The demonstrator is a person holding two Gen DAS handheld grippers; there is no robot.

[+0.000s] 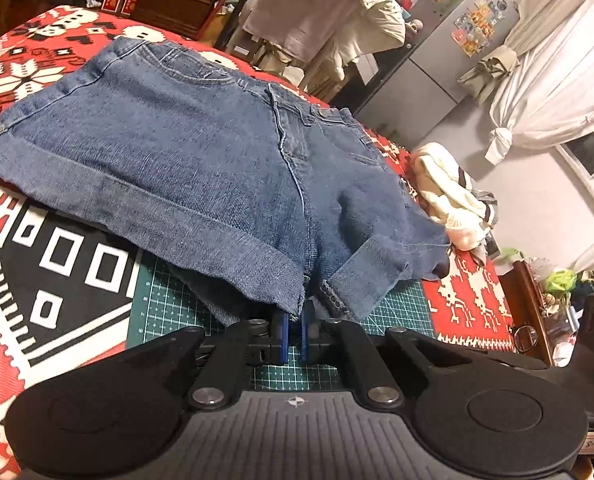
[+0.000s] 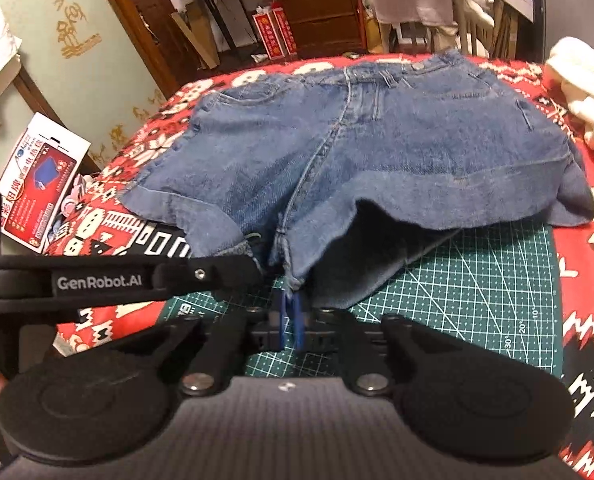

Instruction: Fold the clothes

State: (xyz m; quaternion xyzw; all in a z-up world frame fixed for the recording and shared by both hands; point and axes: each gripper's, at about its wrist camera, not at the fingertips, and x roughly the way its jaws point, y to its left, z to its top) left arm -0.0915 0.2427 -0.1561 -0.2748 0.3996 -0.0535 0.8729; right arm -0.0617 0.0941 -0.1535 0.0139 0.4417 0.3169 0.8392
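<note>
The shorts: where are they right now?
In both views the shorts lie spread on the red blanket, hems overhanging the green mat, with white clothes to their right.

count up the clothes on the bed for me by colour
Blue: 1, the denim shorts, pinched at the crotch by the left gripper and right gripper.
Cream-white: 1, a crumpled garment.
Total: 2

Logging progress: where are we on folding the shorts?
Done: denim shorts lie spread flat, front up, across the green cutting mat. In hand: left tool and right tool each pinch the crotch hem. Left: no fold made yet.
</note>
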